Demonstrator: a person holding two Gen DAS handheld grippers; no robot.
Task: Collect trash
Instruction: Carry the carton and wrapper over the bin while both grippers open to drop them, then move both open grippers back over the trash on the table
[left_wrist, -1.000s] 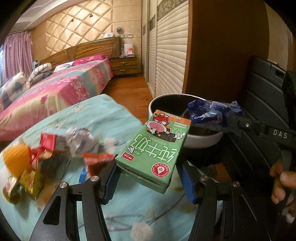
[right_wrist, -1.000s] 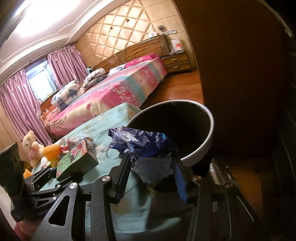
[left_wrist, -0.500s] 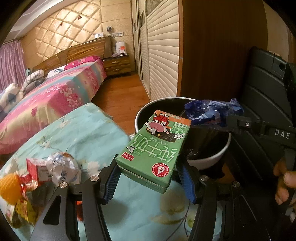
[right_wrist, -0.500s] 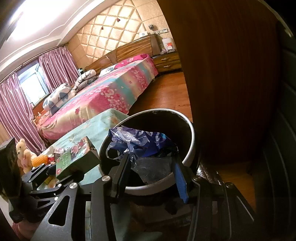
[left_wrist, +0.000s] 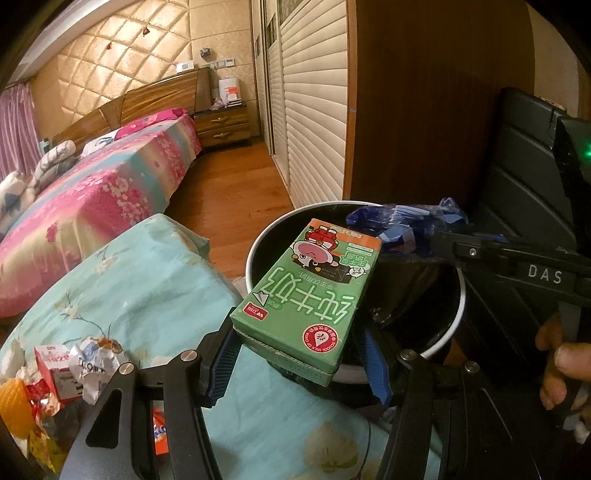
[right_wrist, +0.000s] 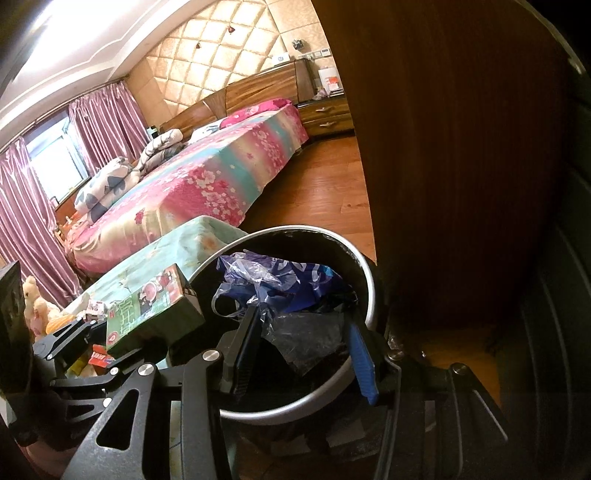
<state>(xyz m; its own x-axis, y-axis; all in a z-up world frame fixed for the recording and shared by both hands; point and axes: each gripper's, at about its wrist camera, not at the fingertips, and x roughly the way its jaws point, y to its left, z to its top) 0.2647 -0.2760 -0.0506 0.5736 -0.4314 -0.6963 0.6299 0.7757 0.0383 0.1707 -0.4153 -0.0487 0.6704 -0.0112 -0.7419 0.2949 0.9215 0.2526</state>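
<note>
left claw (left_wrist: 295, 354) closed on a green carton (left_wrist: 306, 291), pads against its two long side faces; the carton's long axis runs straight out along the fingers, its far end reaching over the near rim of the bin (left_wrist: 448, 334). right claw (right_wrist: 299, 343) about half open, clamped on a crumpled blue bag (right_wrist: 284, 277), which hangs between its fingers directly above the bin's mouth; in the left view the right claw enters from the right edge, a hand (left_wrist: 561, 365) visible on its grip. key relation: the bin lies ahead of and below both claws. the bag is already centred over the opening, whereas the carton overhangs only the rim, with its held end above the table (left_wrist: 147, 280). the right claw is thus judged the nearer to a clean drop; the left probably needs to go a little further forward so the carton falls inside and does not tip off the rim. more trash (left_wrist: 74, 369) lies in a loose heap on the table's cloth, left of the left claw and well apart from the bin. a bed (left_wrist: 110, 184) stands beyond.
</note>
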